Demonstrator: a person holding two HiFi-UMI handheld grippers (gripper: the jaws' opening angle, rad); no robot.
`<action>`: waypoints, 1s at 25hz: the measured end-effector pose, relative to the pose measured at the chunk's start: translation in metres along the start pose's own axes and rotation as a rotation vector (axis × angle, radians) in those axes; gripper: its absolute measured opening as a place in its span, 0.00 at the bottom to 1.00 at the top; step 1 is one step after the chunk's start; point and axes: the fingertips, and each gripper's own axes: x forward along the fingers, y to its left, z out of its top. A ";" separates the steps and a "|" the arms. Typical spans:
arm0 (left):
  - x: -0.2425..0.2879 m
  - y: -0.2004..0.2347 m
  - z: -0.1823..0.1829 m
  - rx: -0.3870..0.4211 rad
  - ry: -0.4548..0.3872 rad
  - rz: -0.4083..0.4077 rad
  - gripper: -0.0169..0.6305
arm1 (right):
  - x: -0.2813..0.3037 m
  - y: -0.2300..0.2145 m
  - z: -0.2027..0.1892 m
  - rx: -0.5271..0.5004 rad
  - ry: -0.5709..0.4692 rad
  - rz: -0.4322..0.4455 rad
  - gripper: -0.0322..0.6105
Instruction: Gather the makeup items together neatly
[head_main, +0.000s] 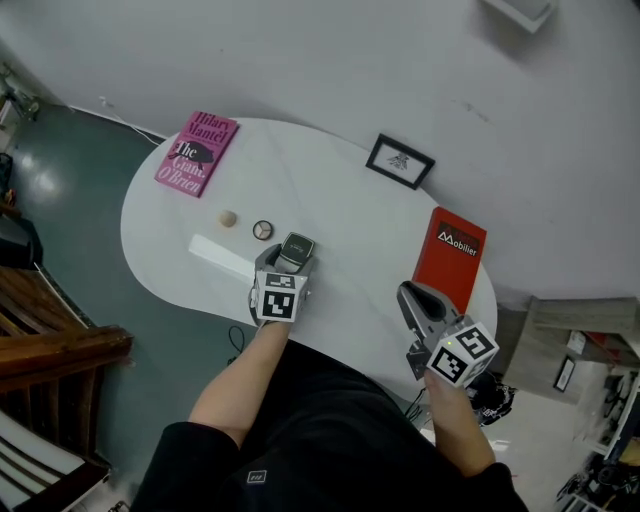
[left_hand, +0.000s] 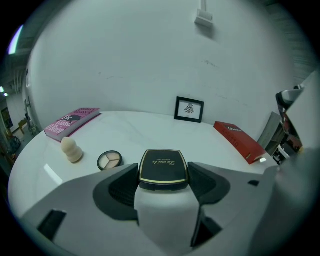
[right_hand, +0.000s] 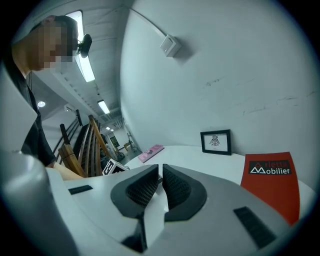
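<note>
A black square compact (left_hand: 163, 162) with a gold rim sits between the pads of my left gripper (left_hand: 163, 175), which is shut on its two sides. In the head view the compact (head_main: 297, 247) is at the table's middle front. Just left of it lie a small round eyeshadow pan (head_main: 263, 230) and a beige sponge (head_main: 228, 218). The left gripper view shows the pan (left_hand: 110, 160) and the sponge (left_hand: 71, 149) close together. My right gripper (head_main: 410, 295) hovers near the table's front right edge. Its jaws (right_hand: 160, 171) are shut with nothing between them.
A pink book (head_main: 197, 152) lies at the far left of the white oval table (head_main: 340, 215). A small framed picture (head_main: 400, 161) stands at the back and a red book (head_main: 450, 257) lies at the right edge. A long white flat piece (head_main: 222, 258) lies left of my left gripper.
</note>
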 end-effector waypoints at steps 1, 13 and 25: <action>0.003 0.001 -0.002 -0.010 0.003 0.003 0.51 | -0.001 -0.001 -0.001 -0.001 0.005 -0.003 0.12; 0.024 0.013 -0.013 -0.018 0.013 0.080 0.51 | -0.008 -0.011 0.003 -0.019 0.027 -0.020 0.12; 0.010 0.016 -0.016 -0.021 0.014 0.059 0.53 | -0.003 -0.013 0.006 0.012 0.016 0.001 0.12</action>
